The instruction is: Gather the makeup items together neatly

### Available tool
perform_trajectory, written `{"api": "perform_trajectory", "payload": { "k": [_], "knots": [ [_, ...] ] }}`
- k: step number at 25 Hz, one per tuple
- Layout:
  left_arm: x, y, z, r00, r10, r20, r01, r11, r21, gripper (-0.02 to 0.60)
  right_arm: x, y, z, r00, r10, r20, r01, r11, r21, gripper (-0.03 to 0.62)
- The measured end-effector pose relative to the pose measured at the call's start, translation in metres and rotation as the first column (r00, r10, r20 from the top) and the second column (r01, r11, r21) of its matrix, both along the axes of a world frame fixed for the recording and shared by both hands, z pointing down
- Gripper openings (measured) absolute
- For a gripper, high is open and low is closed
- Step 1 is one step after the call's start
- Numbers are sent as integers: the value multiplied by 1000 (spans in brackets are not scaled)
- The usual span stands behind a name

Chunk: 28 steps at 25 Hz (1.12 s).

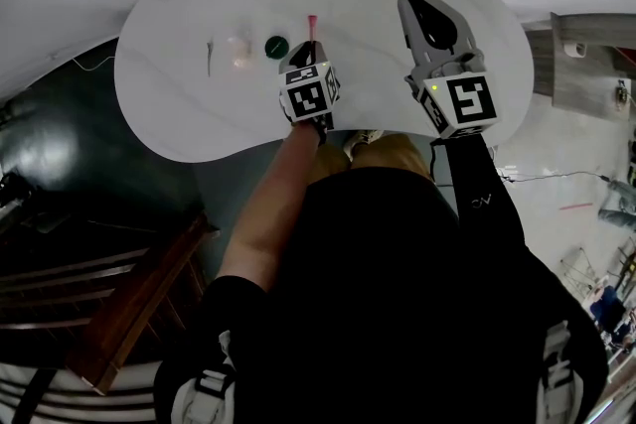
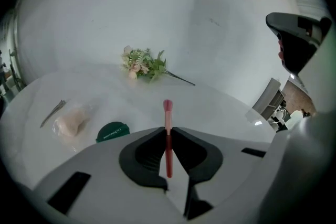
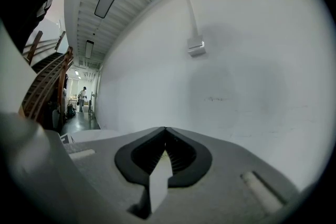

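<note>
**Left claw (image 2: 168, 130) clamps the pink makeup brush (image 2: 167, 113) over the table (image 2: 226, 110); right claw (image 3: 166, 132) is closed and empty.**
Best to set the brush flat just beside the green compact (image 2: 113, 131), lined up with the tweezers (image 2: 52, 113) and puff (image 2: 71, 122), releasing only once it rests.

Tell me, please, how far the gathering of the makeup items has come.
Done: the tweezers, beige puff and green compact lie close together. In hand: the left gripper is shut on the pink brush. Left: laying the brush beside them. The right gripper is shut, empty.
</note>
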State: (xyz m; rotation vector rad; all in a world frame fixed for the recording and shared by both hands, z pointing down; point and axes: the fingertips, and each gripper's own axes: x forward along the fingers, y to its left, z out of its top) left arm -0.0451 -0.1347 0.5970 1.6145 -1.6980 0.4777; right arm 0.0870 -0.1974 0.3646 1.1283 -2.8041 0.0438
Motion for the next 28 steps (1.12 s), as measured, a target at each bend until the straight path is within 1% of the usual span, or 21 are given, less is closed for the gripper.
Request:
{"api": "perform_trajectory", "payload": {
  "k": [3,6,9,10,11,13,17,20,23,25,28],
  "knots": [
    [-1,0,7,1000,7,14,-7,1000,-14,41,1,2,2,1000,1,-13,-1,1000,1,6],
    [-2,-1,11,1000,0,15,1,1000,-25,41,3,2,1,1000,1,-20,-1,1000,4,5],
    [2,-1,16,1000,11,10,-11,999,-36,43,6,2,0,1000,3,-20,-3,1000,10,5],
    [4,-1,18,1000,17,-6,-17,999,-42,58,8,2,0,1000,9,-16,-9,1000,9,5],
    [7,0,21,999,21,-25,-23,999,-49,150,9,1,-1,1000,12,-15,-12,1000,9,6],
    [10,1,23,999,26,-45,-29,998,-52,156,9,1,-2,1000,2,-24,-2,1000,15,6],
    [8,-1,16,999,31,-33,-32,999,-31,156,13,-1,-4,1000,22,-13,-22,1000,12,6],
    [3,-6,1,999,39,-29,-39,999,12,156,12,-2,-6,1000,27,-4,-27,999,17,5],
    [-3,-14,-31,997,78,-4,-77,993,91,156,7,-3,-9,1000,20,-7,-20,999,25,6],
    [-10,-18,-58,994,107,31,-110,982,156,156,4,-2,-10,1000,16,-9,-16,1000,26,5],
    [-24,-21,-99,983,155,95,-174,954,246,156,-8,0,-14,1000,6,-1,-6,999,32,6]
  ]
}}
